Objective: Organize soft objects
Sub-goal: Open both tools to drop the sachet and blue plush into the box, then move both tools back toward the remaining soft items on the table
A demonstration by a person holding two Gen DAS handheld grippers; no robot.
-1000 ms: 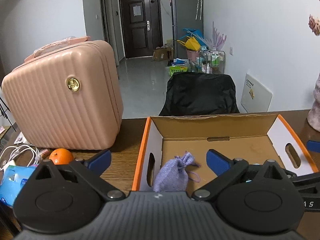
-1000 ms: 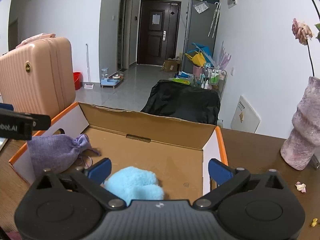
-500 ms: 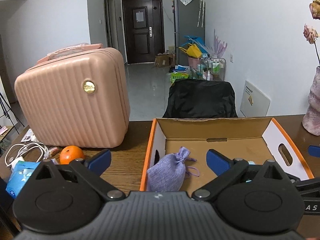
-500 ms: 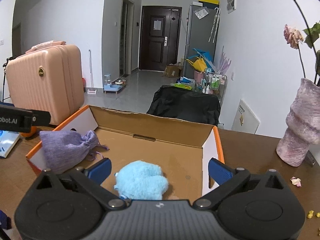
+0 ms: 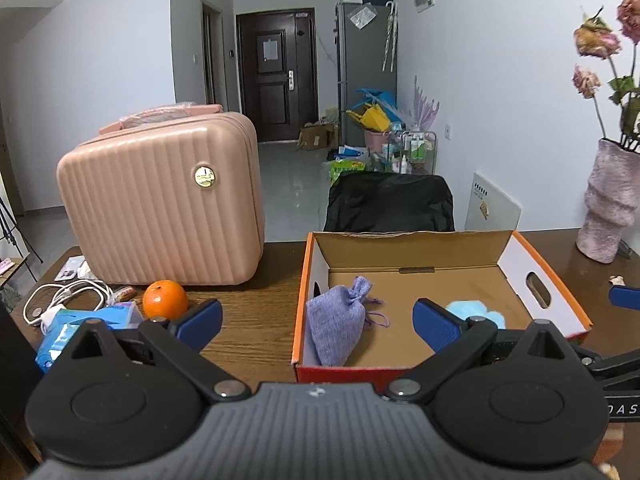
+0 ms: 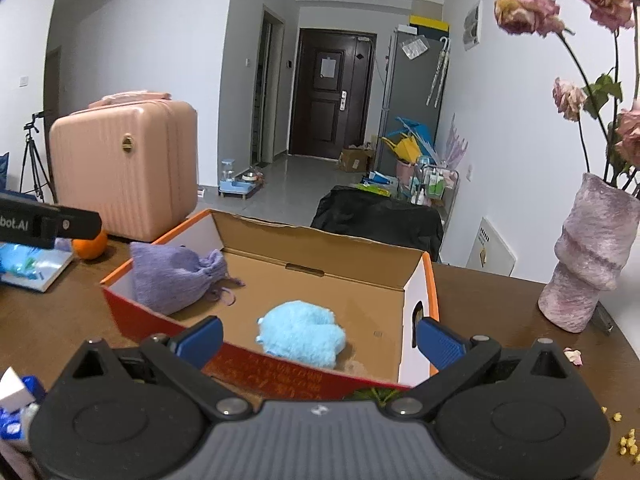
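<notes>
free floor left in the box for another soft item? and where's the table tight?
Inside the cardboard box, bare floor runs along the back wall, between the purple pouch and the right wall, behind the blue plush. Bare table lies between the box and vase. Crowded: left of the box, with orange, tissue pack, cable and suitcase.

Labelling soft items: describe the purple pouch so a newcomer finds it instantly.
Find the open cardboard box with orange edges on the wooden table. The purple pouch leans in its left end, a drawstring bag with gathered neck, unlike the fluffy blue toy nearby.
</notes>
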